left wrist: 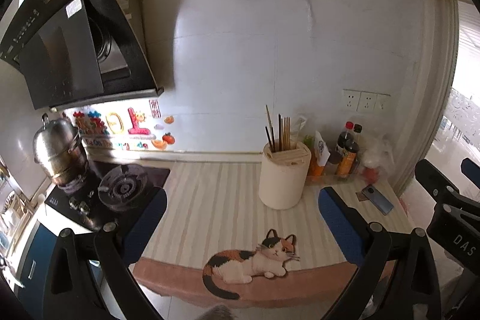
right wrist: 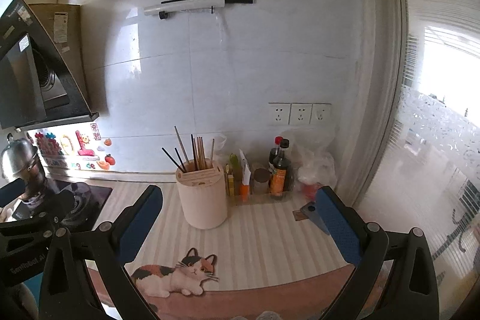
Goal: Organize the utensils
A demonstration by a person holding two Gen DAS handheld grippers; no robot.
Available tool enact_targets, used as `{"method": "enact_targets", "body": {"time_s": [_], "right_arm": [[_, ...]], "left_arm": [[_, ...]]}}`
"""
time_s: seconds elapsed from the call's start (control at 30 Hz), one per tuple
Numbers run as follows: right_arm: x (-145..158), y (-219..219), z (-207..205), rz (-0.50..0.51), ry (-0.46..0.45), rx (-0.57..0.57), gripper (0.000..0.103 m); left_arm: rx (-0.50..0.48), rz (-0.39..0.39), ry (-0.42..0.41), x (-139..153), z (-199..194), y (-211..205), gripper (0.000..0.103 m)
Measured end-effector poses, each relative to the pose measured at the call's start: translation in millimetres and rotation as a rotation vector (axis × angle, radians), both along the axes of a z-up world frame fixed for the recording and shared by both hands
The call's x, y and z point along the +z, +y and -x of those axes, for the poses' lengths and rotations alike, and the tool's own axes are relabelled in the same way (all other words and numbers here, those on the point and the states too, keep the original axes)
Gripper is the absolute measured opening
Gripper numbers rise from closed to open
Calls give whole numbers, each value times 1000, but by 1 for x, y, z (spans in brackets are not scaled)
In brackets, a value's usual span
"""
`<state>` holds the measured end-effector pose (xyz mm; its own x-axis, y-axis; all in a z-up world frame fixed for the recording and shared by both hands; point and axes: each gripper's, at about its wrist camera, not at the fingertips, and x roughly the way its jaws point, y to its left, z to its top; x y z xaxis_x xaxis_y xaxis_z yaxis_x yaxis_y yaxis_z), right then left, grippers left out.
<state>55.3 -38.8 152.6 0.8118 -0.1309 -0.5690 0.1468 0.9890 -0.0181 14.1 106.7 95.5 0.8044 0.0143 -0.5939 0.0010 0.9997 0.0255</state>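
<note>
A cream cylindrical utensil holder [left wrist: 283,177] [right wrist: 204,200] with a wooden slotted top stands on the striped counter mat near the wall. Several chopsticks [left wrist: 279,129] [right wrist: 193,153], dark and light, stick upright out of it. My left gripper [left wrist: 241,218] is open, held back from the holder with nothing between its blue-padded fingers. My right gripper [right wrist: 240,218] is also open and empty, the holder showing between its fingers. The right gripper's body [left wrist: 450,206] appears at the right edge of the left wrist view.
A gas stove [left wrist: 120,188] with a steel pot [left wrist: 60,149] lies at the left under a black range hood [left wrist: 75,35]. Sauce bottles [right wrist: 279,170], a plastic bag [right wrist: 315,161] and a phone [left wrist: 377,199] sit right of the holder. A cat picture [right wrist: 177,275] marks the mat's front edge.
</note>
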Motion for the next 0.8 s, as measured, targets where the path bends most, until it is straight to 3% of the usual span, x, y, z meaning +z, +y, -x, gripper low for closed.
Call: {"method": "enact_targets", "body": {"time_s": [0.37, 0.8], "right_arm": [[2, -10, -10, -3, 71, 3, 103], [-12, -22, -21, -7, 103, 22, 103]], "left_arm": [[14, -5, 79, -7, -9, -10, 103], [65, -20, 101, -18, -14, -16, 103]]}}
